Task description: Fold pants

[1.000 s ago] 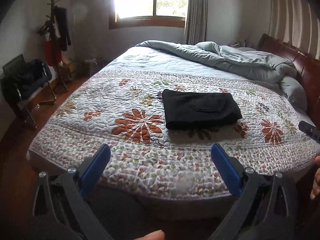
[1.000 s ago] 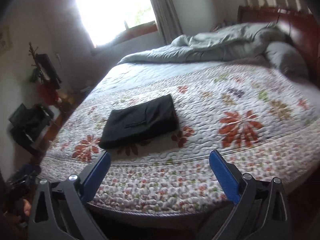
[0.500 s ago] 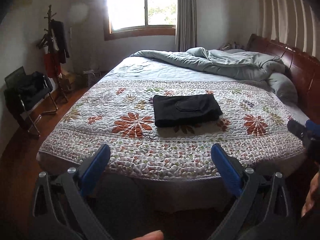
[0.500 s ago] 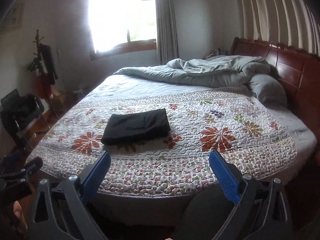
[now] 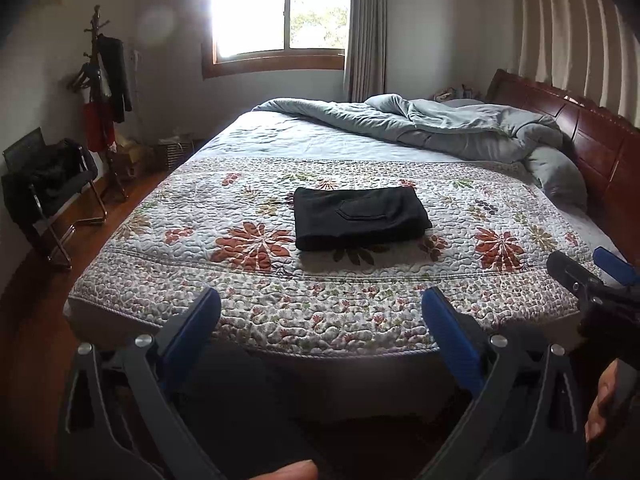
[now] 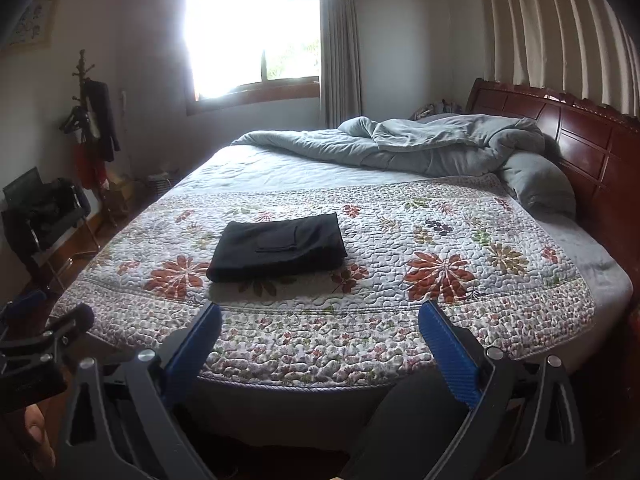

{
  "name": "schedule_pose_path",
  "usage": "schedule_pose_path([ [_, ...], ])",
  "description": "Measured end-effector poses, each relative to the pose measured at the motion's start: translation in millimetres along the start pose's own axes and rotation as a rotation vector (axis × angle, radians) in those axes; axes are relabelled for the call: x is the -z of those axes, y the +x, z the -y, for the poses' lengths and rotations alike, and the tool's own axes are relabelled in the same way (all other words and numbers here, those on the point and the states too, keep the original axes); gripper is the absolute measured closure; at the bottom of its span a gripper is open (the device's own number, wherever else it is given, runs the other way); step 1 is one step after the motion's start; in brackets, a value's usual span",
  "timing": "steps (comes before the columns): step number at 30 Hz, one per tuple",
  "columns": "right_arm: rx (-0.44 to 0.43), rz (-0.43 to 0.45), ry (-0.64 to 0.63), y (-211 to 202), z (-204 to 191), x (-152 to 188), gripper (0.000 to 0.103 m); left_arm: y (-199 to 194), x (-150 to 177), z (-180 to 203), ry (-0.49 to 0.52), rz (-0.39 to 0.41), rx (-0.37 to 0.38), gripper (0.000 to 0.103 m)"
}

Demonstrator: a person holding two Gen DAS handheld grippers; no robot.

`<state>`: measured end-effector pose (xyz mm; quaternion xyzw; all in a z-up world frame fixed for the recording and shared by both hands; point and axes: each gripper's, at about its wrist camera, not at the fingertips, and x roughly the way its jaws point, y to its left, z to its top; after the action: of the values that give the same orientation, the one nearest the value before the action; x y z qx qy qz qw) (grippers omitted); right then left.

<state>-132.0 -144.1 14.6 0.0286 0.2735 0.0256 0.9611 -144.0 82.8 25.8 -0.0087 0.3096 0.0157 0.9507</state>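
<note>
Compared with the frames a second ago, when the bed filled both wrist views, both cameras now sit farther back and lower: the whole near edge of the mattress shows, with dark floor below it. Right wrist view, tilted and blurred before, is now level and sharp.

Left gripper (image 5: 320, 312): blue-padded fingers spread wide, nothing between them, held off the bed in front of its near edge. Right gripper (image 6: 320, 326): same state, fingers wide apart and empty, also short of the near edge. Right gripper tip also visible at the right margin of the left view; left gripper tip at the left margin of the right view.

Pants (image 5: 360, 218): black, folded into a compact rectangle, pocket face up, lying flat on the floral quilt (image 5: 248, 296). Position roughly mid-bed, set back from the near edge, well apart from both grippers. In the left view they lie ahead between the fingers; in the right view they lie ahead and toward the left finger.

Open room: bare quilt on every side of the pants. Rumpled grey duvet (image 6: 420, 148) bunched at the far right by the wooden headboard (image 6: 580, 148). Wood floor strip along the bed's left side, with chair (image 5: 48, 188) and coat rack (image 5: 102, 92) against the left wall.
</note>
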Motion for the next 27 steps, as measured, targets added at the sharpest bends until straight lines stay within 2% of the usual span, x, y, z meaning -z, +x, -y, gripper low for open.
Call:
schedule_pose_path([
  [8, -0.004, -0.013, -0.01, 11, -1, -2, 0.004, 12, -4, -2, -0.022, -0.022, 0.002, 0.003],
  [27, -0.028, -0.052, -0.032, 42, -9, -7, 0.004, 30, -12, -7, -0.027, -0.041, -0.056, 0.003],
])
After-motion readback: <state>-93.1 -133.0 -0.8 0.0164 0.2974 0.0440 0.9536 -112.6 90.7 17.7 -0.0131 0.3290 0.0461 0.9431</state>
